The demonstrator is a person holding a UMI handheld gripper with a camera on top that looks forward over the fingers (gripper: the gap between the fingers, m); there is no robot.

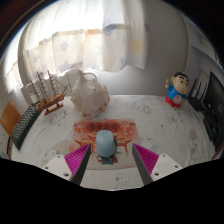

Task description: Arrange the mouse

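Right at my end, the gripper [110,165] has its two fingers spread well apart, the magenta pads [80,159] angled outward on either side, nothing pinched between them. Just ahead, between the fingertips and a touch beyond them, sits the mouse [104,143], a rounded pale blue-grey hump resting on the near edge of a reddish patterned mouse mat [112,128]. There's a clear gap on both sides, so I'm not touching it.

My read on handling: a hard plastic shell, light, smooth and curved on top, so it could squirt out if I grab high on the dome. I'd go low on the two flanks, pads square to the sides, and close gently; it should slide easily on the mat.

Past the mat, the white tablecloth [150,112] stretches away. Farther off on the left stands a pale rounded vase [88,94], with a wooden model ship [48,92] left of that and a dark keyboard-like object [24,127] nearer on the left edge. Far right, a cartoon doll [177,90] in a red top. Behind everything, bright curtains [90,35].
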